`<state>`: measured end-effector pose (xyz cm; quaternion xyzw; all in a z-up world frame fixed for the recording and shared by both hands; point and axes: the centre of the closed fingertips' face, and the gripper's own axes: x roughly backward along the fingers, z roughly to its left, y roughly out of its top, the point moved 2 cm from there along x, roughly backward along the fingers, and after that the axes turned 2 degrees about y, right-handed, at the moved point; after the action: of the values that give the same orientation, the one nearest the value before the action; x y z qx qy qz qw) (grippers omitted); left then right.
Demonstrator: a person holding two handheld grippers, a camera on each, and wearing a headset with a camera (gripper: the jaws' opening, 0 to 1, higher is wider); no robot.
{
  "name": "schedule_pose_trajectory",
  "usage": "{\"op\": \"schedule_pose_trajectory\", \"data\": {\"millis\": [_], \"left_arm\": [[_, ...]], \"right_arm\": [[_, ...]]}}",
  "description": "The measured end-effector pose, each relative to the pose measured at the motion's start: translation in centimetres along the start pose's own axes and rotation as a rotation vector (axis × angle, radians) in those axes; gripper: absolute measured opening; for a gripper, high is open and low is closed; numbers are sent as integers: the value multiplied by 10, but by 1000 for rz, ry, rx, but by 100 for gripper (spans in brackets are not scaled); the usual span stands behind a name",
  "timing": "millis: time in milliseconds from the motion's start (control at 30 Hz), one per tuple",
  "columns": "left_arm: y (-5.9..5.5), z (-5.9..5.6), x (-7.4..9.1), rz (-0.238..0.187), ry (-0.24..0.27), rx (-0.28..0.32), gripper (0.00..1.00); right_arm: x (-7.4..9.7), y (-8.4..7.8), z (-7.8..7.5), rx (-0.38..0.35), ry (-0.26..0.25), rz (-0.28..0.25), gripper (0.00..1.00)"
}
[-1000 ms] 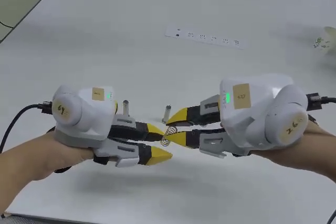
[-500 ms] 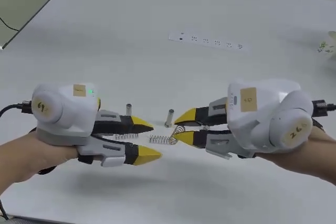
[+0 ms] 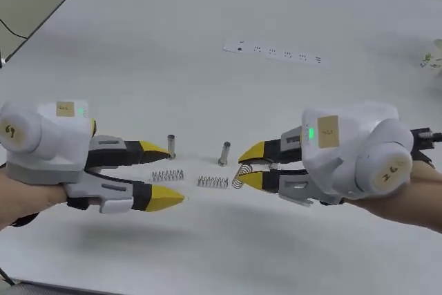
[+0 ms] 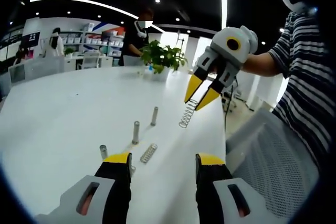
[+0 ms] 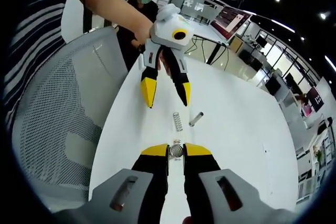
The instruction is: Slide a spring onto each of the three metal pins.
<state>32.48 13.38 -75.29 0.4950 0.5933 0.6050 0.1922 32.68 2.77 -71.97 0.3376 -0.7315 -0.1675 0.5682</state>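
Observation:
My right gripper (image 3: pixel 246 166) hovers just above the white table (image 3: pixel 138 46), shut on one end of a small coil spring (image 3: pixel 239 175); the spring hangs slanted from the jaws (image 4: pixel 186 116) and sits end-on between them (image 5: pixel 176 150). Two more springs (image 3: pixel 168 175) (image 3: pixel 213 182) lie flat on the table. Short metal pins stand upright behind them (image 3: pixel 171 144) (image 3: pixel 224 152); three pins stand in a row (image 4: pixel 155 115) (image 4: pixel 136 132) (image 4: pixel 103 152). My left gripper (image 3: pixel 162 175) is open with nothing in it, left of the springs, facing the right gripper (image 4: pixel 201 95).
A white power strip (image 3: pixel 273 51) lies further back on the table. A mesh chair (image 5: pixel 58 114) stands at the near table edge. A potted plant (image 4: pixel 163 56) sits at the table's far end, with people standing beyond it.
My left gripper has drawn back to the left, away from the right gripper's jaws. The two springs on the table have come into view. The right gripper still holds its spring.

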Motion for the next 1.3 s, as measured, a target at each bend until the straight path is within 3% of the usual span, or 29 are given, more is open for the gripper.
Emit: {"op": "schedule_pose_trajectory", "data": {"millis": [267,467,700,900,1133,1300], "left_arm": [[-3,18,16,-14,68,28,51],[-10,28,22,-7,107,19,61],[-21,30,25,23,110,-2,73],[-22,32,27,-1,130,2,89],[-20,36,29,-24,143,16,98],[-22,37,29,-23,146,24,98]], "right_arm": [[-1,-8,3,17,18,39,7],[3,-12,-1,14,0,46,7],[7,-16,-7,-6,-20,44,7],[11,-28,-13,-33,-36,63,7],[20,-48,-31,-85,-83,103,7],[28,-60,-44,-115,-121,124,7]]}}
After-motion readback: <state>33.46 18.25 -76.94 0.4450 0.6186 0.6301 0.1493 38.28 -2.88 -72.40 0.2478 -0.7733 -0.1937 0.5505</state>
